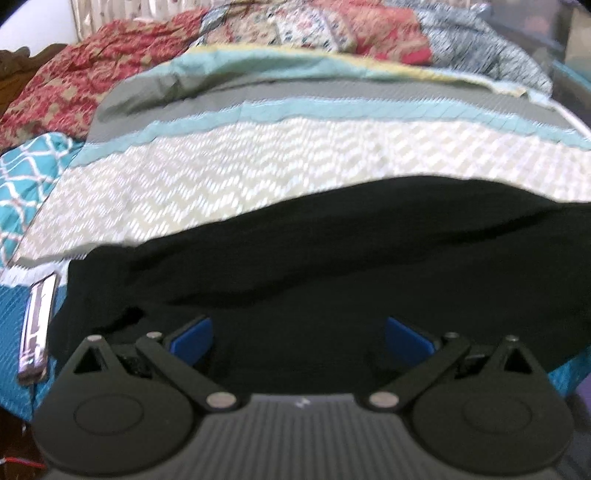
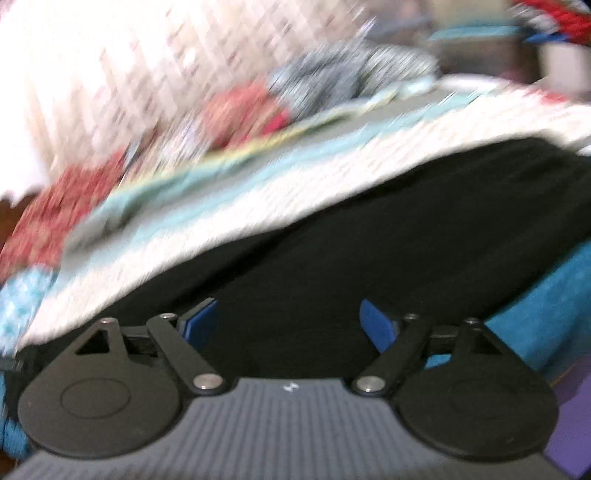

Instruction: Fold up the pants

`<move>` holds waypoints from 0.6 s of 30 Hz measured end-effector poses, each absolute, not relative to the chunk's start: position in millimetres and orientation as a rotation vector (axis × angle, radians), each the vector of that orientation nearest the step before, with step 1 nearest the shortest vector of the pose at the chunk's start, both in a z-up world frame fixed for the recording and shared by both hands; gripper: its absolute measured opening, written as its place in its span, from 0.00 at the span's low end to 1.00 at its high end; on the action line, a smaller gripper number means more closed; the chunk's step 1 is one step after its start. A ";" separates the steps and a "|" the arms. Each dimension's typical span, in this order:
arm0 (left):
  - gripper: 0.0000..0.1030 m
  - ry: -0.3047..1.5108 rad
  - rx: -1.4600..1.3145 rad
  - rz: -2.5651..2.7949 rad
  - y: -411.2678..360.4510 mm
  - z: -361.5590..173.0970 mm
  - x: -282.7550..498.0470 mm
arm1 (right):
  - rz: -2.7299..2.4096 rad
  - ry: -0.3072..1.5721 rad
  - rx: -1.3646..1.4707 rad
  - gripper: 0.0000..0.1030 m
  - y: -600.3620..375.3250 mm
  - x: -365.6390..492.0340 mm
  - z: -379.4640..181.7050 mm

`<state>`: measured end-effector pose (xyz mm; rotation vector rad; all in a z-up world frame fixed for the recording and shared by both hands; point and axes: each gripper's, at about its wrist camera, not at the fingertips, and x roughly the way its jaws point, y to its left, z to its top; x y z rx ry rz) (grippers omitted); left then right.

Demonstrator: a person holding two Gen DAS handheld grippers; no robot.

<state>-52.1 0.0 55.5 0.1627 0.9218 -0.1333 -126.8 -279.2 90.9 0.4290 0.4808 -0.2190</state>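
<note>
Black pants (image 1: 314,251) lie spread across a bed, over a white and grey chevron bedspread (image 1: 221,177). My left gripper (image 1: 298,334) is open, its blue pads (image 1: 194,334) wide apart just above the near edge of the pants, holding nothing. In the right wrist view the same black pants (image 2: 369,251) fill the middle. My right gripper (image 2: 290,325) is open too, its blue pads (image 2: 376,326) apart over the pants' near edge. The right wrist view is blurred by motion.
A phone-like silver object (image 1: 37,332) lies on the teal cover (image 1: 14,332) left of the pants. Red patterned and blue-white quilts (image 1: 332,29) are piled at the back. A teal cover (image 2: 546,306) and a purple surface (image 2: 576,424) sit at the right.
</note>
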 end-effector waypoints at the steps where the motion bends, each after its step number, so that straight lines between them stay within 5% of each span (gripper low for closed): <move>1: 1.00 0.918 0.157 -0.150 -2.5 56.2 -51.4 | -0.273 0.436 0.444 0.81 -296.3 -135.9 96.8; 10: 1.00 0.993 0.171 -0.248 -37.2 42.5 -46.2 | -0.650 0.300 0.749 0.82 -428.4 -198.9 77.1; 18: 1.00 1.049 0.196 -0.225 -49.1 33.7 -41.5 | -0.656 0.302 0.846 0.82 -452.1 -193.3 57.7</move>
